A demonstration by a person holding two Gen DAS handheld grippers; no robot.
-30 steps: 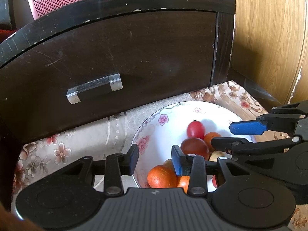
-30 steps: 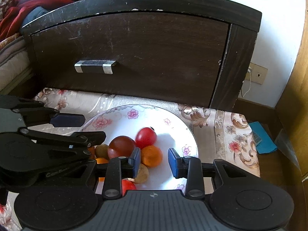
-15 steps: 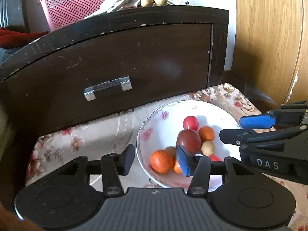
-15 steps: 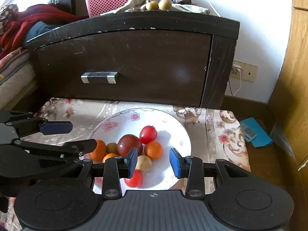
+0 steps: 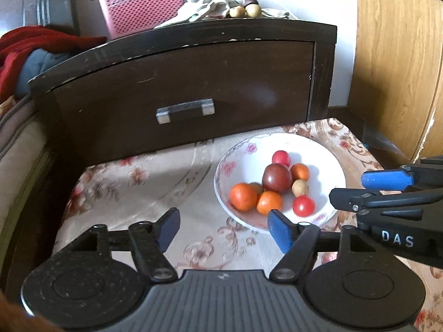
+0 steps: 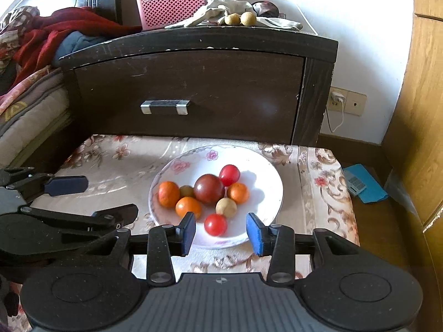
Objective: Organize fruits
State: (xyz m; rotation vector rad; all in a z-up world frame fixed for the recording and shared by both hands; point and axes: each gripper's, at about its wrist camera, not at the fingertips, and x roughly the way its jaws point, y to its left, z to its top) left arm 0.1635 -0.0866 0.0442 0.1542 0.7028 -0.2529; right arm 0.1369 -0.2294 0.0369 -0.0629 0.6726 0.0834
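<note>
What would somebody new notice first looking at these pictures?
Most likely the white floral plate in the middle of the patterned cloth, piled with bright fruit: a large dark red fruit ringed by oranges and small red ones. Next, the two open grippers low in view, the right gripper with its jaws either side of the nearest small red fruit. Behind stands a dark wooden drawer unit with a pink basket on top.
</note>
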